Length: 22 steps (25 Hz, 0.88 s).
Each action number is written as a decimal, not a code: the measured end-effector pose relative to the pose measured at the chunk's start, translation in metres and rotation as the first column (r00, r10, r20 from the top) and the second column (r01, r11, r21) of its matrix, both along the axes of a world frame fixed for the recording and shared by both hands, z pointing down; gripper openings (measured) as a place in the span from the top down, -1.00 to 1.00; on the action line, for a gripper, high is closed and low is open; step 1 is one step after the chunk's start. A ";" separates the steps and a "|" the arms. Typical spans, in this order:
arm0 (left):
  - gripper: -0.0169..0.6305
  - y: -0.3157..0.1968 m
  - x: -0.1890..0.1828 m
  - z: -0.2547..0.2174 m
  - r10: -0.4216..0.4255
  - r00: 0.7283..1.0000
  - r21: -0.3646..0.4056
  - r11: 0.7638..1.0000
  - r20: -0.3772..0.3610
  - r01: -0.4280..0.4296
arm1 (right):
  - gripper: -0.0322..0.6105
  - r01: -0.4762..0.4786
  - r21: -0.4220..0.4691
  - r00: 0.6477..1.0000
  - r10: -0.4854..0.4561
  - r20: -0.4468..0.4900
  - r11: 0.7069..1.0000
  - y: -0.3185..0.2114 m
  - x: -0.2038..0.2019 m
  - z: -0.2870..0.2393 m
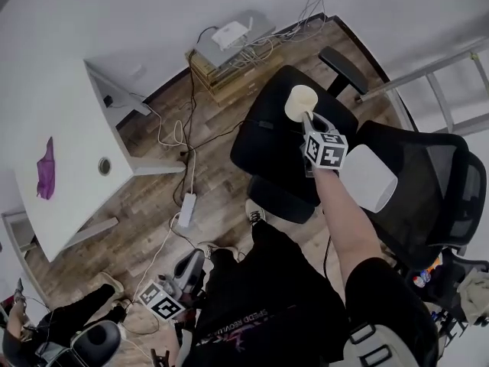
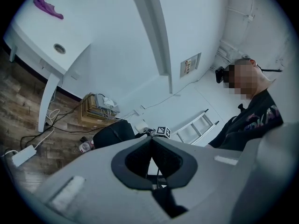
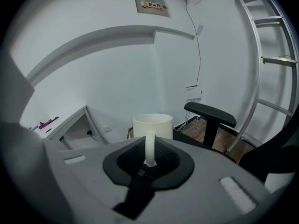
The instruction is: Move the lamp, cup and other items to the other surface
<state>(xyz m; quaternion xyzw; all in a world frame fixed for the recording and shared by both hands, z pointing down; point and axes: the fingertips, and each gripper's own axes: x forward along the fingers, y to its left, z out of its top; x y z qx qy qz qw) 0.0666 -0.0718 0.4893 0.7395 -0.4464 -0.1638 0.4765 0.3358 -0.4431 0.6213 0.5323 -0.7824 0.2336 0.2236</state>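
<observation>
We have our right gripper [image 1: 307, 118] clamped on the handle of the cream cup [image 1: 300, 102], which sits upright in the grip over the seat of the black office chair [image 1: 267, 147]; we cannot tell whether the cup touches the seat. Our left gripper [image 2: 152, 146] hangs low beside our leg, jaws pressed together with nothing between them. The white desk [image 1: 69, 128] stands well apart on the left, a purple item [image 1: 46, 170] lying on it
</observation>
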 end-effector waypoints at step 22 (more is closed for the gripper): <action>0.96 -0.003 0.039 0.049 0.048 0.998 -0.246 0.968 0.037 -0.038 | 0.76 -0.091 -0.201 0.996 0.084 -0.044 0.975 -0.026 0.036 0.165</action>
